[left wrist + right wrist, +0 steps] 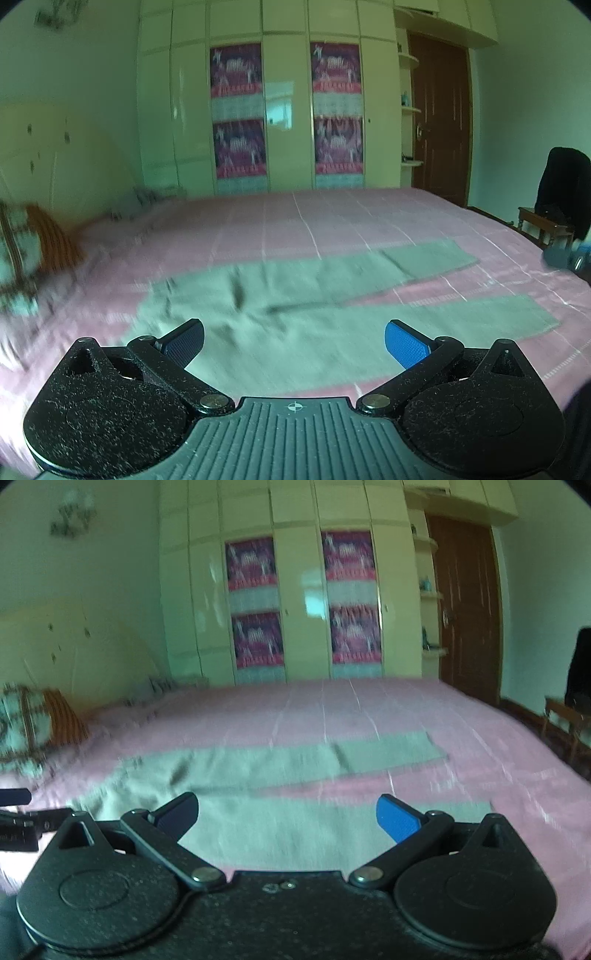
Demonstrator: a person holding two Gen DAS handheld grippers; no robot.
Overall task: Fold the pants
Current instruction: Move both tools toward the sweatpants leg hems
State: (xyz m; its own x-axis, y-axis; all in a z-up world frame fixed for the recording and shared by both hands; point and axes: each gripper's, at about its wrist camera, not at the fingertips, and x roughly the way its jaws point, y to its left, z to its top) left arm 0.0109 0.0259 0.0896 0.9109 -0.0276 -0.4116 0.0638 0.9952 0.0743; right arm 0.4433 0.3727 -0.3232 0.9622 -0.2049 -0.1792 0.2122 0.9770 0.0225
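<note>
Grey-green pants (295,295) lie spread flat on the pink bedspread (288,225), waist to the left and both legs running right. My left gripper (294,345) hovers open above the waist and crotch area, holding nothing. In the right wrist view the pants (280,771) lie the same way, and my right gripper (286,819) stands open over the near leg, also holding nothing. The other gripper's black body (22,819) shows at the left edge of that view. Both views are motion-blurred.
Patterned pillows (33,243) lie at the bed's left end. A tall cream wardrobe (266,103) stands beyond the bed, with a brown door (439,122) to its right. A wooden chair draped with dark cloth (561,199) stands off the bed's right side.
</note>
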